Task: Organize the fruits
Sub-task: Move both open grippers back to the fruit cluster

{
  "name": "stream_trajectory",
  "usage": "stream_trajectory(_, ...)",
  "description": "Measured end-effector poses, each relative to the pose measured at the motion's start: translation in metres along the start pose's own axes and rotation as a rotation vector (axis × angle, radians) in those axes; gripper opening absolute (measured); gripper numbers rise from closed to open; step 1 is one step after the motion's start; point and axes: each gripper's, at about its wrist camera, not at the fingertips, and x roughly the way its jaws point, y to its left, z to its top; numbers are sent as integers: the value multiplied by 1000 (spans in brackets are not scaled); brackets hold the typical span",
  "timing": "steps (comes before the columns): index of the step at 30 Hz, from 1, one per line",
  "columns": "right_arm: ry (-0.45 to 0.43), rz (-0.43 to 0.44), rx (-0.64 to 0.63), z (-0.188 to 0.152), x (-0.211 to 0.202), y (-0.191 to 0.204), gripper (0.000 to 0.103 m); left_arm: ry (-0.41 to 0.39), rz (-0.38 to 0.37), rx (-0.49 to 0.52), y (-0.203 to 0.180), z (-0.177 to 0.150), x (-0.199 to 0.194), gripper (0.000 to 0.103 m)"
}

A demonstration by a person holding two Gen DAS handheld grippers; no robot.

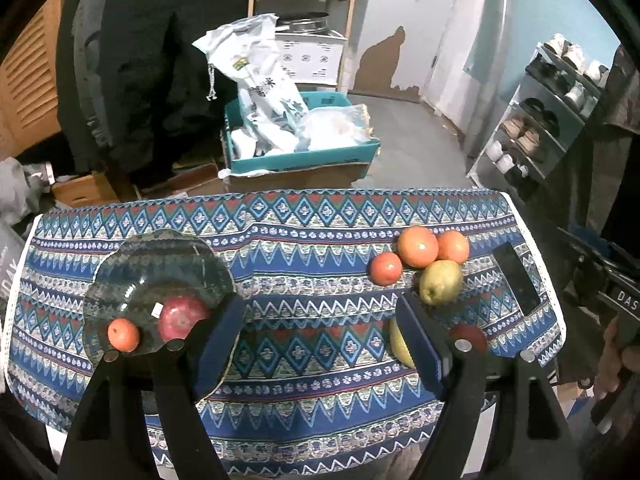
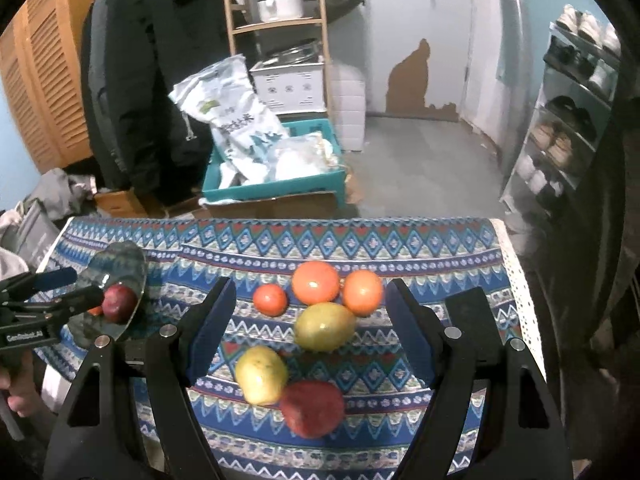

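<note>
Both my grippers, left gripper [image 1: 320, 320] and right gripper [image 2: 308, 312], gape empty. Red apple [image 2: 312, 408], nearest me beside the yellow pear [image 2: 261, 374]: firm, smooth, probably slippery; grip across its widest middle.

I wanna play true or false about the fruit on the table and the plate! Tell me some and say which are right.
1. The glass plate holds a red apple and a small orange. True.
2. Both grippers are holding fruit. False: the left gripper and right gripper are open and hold nothing.
3. The tablecloth is plain white. False: it is blue and patterned.
4. A second red apple lies on the cloth. True.
</note>
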Motion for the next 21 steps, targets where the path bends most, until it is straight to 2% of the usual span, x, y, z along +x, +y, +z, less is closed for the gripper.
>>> stream_trajectory(8,24,-8,-8,6,7,-12,78,-3,-21,-3,-12,13,0,80)
stream_trajectory(21,94,-19,-39,49,42,-29,78,20,-11,83,-39,60,15,82)
